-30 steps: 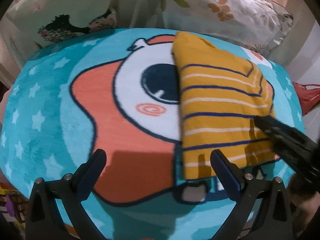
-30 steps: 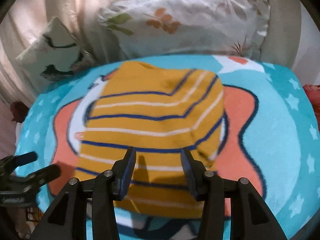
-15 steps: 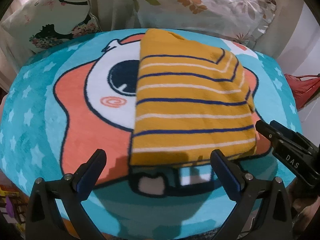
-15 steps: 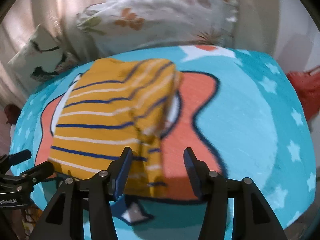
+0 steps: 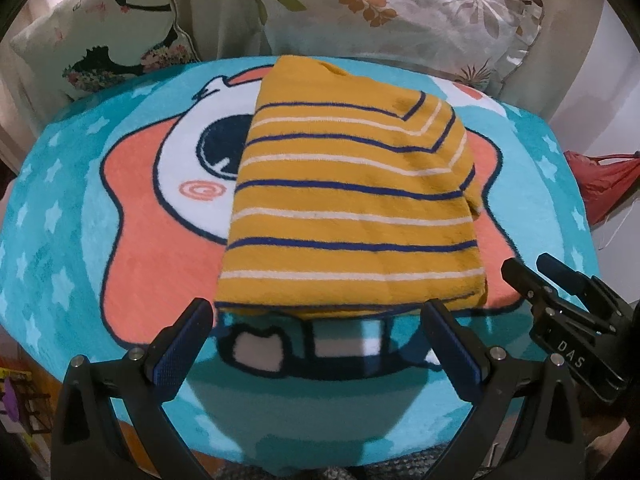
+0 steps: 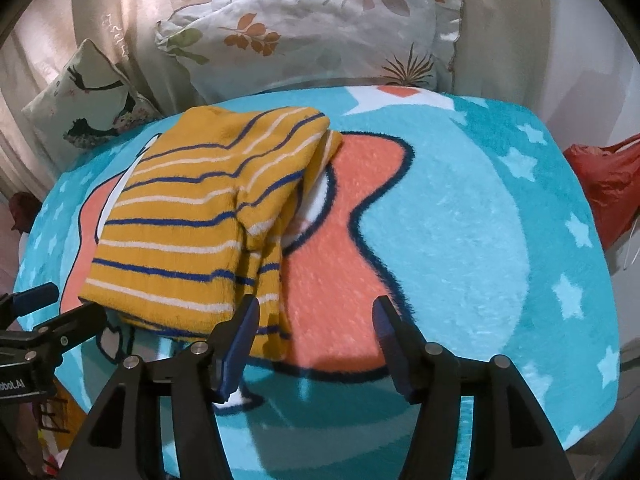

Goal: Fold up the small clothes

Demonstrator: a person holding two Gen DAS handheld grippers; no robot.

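A yellow sweater [image 5: 352,208] with blue and white stripes lies folded into a thick rectangle on a round teal cartoon rug [image 5: 80,208]. My left gripper [image 5: 316,320] is open and empty, just in front of the sweater's near edge. In the right wrist view the sweater [image 6: 200,216] lies to the left. My right gripper [image 6: 314,316] is open and empty, with its left finger by the sweater's near right corner. The right gripper also shows at the right in the left wrist view [image 5: 560,300].
Two cushions stand behind the rug: a floral one [image 5: 400,12] and one with a black figure [image 5: 100,40]. A red bag [image 5: 604,184] lies past the rug's right edge. The rug [image 6: 480,220] lies bare right of the sweater.
The left gripper has swung right, so the sweater is now centred before it. The right gripper has drawn back off the sweater to its right side and opened wider.
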